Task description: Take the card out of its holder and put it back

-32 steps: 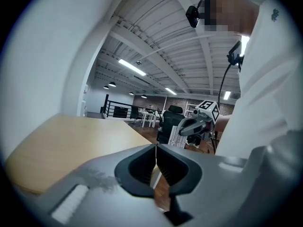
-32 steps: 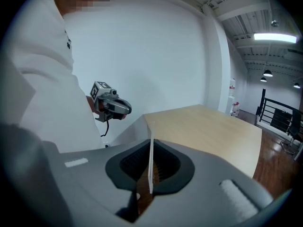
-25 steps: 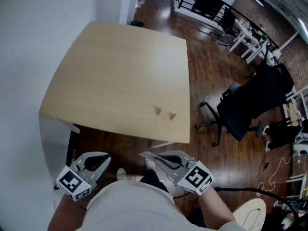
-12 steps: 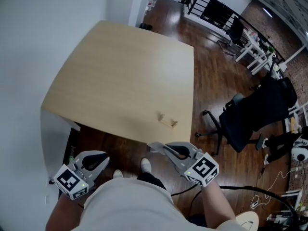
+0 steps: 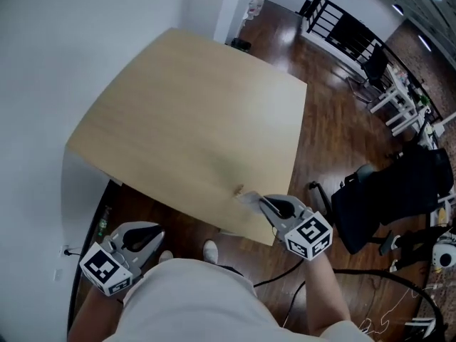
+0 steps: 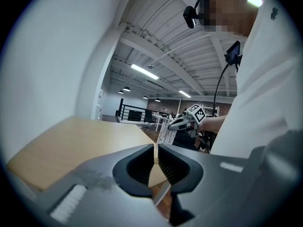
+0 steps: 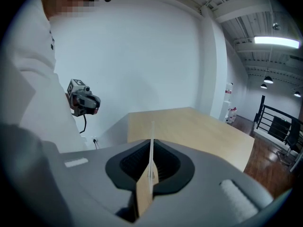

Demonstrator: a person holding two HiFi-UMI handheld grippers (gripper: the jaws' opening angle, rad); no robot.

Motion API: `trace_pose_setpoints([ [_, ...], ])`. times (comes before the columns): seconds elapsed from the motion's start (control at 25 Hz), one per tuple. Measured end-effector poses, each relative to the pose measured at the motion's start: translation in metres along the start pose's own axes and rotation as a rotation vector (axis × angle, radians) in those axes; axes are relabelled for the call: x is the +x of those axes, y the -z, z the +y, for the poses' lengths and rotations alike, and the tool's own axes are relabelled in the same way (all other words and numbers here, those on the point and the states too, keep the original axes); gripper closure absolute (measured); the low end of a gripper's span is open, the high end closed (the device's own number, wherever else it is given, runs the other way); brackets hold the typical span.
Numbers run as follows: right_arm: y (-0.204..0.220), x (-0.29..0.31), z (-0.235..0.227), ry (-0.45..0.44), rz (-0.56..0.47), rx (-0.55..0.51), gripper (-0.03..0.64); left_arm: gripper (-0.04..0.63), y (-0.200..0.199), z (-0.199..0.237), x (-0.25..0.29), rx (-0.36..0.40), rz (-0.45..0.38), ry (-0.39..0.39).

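The card [image 7: 152, 136] seems already out, pinched in the right claw [image 5: 247, 197] beside its holder [image 5: 238, 189] on the surface [image 5: 192, 105]; reinsertion remains, the left claw [image 6: 155, 161] pressed together, empty.

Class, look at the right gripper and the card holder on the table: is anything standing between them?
Nothing visible does. The right gripper, jaws shut, has its tips right beside the card holder near the front edge of the table, and no other thing lies on the wood between them.
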State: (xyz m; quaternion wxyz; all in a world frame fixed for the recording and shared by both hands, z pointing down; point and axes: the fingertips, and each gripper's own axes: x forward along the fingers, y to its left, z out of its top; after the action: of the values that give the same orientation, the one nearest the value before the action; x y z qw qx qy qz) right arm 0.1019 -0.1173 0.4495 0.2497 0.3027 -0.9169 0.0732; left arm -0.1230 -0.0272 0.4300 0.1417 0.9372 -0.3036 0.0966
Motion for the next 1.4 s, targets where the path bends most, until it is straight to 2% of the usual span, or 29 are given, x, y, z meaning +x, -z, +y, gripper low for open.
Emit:
trace_pose_setpoints([
  [0.28, 0.029, 0.018, -0.059, -0.030, 0.034, 0.008, 0.595, 0.561, -0.005, -0.008, 0.027, -0.022, 0.008, -0.075],
  [0.52, 0.055, 0.040, -0.083, -0.070, 0.065, 0.023, 0.595, 0.563, -0.003, -0.013, 0.041, -0.040, 0.010, -0.127],
  [0.84, 0.080, 0.056, -0.092, -0.113, 0.098, 0.027, 0.595, 0.563, 0.000, -0.019, 0.045, -0.072, 0.030, -0.178],
  [1.4, 0.074, 0.070, -0.082, -0.136, 0.108, 0.031, 0.597, 0.563, 0.001, -0.010, 0.046, -0.081, 0.037, -0.185],
])
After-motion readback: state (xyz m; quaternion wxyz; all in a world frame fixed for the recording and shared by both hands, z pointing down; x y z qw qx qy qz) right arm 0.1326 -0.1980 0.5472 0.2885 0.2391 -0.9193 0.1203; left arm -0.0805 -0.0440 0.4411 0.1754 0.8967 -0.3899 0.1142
